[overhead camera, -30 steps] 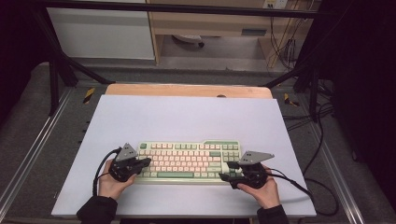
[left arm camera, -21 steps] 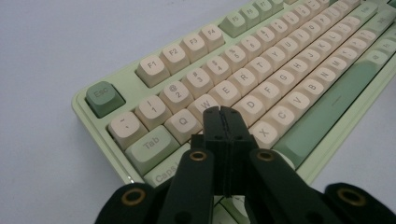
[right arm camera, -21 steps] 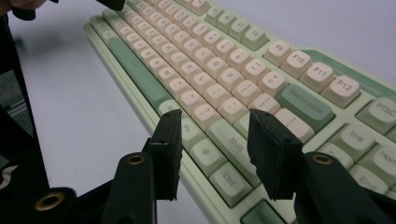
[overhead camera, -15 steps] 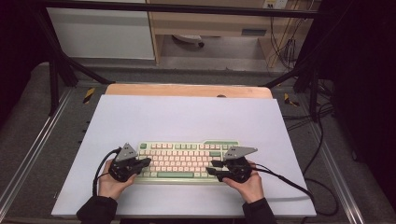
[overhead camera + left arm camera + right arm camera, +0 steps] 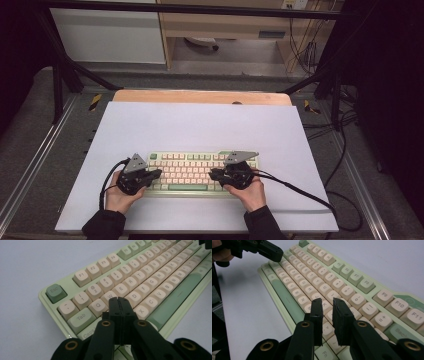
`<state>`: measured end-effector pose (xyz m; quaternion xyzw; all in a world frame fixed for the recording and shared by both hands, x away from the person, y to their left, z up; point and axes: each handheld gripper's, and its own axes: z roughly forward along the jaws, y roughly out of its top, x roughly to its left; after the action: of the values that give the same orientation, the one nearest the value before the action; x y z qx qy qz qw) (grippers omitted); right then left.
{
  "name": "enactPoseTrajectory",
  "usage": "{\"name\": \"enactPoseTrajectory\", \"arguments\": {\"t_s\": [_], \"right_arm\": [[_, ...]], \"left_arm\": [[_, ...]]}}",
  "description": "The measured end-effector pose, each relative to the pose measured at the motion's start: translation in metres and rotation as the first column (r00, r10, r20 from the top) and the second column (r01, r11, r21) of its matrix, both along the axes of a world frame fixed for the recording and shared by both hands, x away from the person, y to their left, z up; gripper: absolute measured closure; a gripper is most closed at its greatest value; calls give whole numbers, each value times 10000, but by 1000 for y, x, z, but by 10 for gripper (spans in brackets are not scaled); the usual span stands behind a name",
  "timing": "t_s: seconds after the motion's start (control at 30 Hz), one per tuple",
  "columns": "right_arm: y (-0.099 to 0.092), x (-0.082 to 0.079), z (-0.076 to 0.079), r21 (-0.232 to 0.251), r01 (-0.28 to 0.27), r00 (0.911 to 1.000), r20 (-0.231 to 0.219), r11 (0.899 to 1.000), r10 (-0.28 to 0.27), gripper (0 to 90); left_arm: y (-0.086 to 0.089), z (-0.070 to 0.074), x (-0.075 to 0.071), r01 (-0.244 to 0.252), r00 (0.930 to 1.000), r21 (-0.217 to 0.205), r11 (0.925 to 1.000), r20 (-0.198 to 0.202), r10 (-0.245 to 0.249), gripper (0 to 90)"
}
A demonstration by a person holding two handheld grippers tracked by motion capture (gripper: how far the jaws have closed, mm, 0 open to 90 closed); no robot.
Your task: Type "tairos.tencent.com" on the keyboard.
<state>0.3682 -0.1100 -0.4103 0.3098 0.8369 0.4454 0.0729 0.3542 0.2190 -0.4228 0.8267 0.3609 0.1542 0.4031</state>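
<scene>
The left gripper (image 5: 154, 174) sits over the left end of the green-and-cream keyboard (image 5: 200, 170), its jaws clenched flat together with nothing between them. In the left gripper view (image 5: 119, 299) the joined tips form one narrow point just above the letter rows, near W and the keys below it; pressed together like that they would serve as a single finger for tapping a key. The Esc key (image 5: 56, 292) lies off to that gripper's left, untouched.

The keyboard lies on the white table sheet (image 5: 200, 125), near the person's edge and stretching from one gripper to the other.

The right gripper (image 5: 214, 174) hangs over the right half. Its jaws have just been closing, and a narrow slit remains between them (image 5: 327, 305), nothing held. They point down at the right-hand letter keys, probably narrowing to a tapping point like the other gripper's.
</scene>
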Motion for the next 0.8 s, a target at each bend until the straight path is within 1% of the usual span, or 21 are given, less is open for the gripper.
{"name": "enactPoseTrajectory", "arguments": {"t_s": [0.07, 0.1, 0.2, 0.27, 0.4, 0.47, 0.63, 0.8], "right_arm": [[3, 2, -1, 40, 21, 10000, -45, 10000, -21, 813], [7, 5, -2, -8, 48, 10000, -87, 10000, -48, 832], [12, 6, -2, -128, 43, 9999, -122, 9999, -45, 849], [16, 9, -3, -35, -9, 9999, -158, 10000, 8, 867], [24, 12, -4, -49, 38, 9996, -284, 10000, -40, 892], [27, 14, -5, -52, 93, 9996, -268, 9999, -94, 897], [30, 20, -9, -13, 375, 9983, -441, 9993, -376, 900], [33, 24, -14, -114, 523, 9978, -407, 9986, -528, 900]], "left_arm": [[0, 0, 0, -5, 10000, -8, 10000, -2, 5, 898], [0, 0, 0, -1, 10000, -8, 10000, -1, 1, 898], [0, 0, 0, 18, 10000, -6, 10000, -4, -18, 898], [0, 0, 0, 15, 10000, -10, 10000, -1, -15, 898], [0, 0, 0, 5, 10000, -15, 10000, -3, -5, 898], [0, -1, 0, 25, 10000, -5, 10000, 0, -25, 898], [-1, -1, 0, 48, 10000, 22, 10000, -6, -48, 898], [-1, -1, 0, 34, 10000, 10, 10000, 2, -34, 898]]}}
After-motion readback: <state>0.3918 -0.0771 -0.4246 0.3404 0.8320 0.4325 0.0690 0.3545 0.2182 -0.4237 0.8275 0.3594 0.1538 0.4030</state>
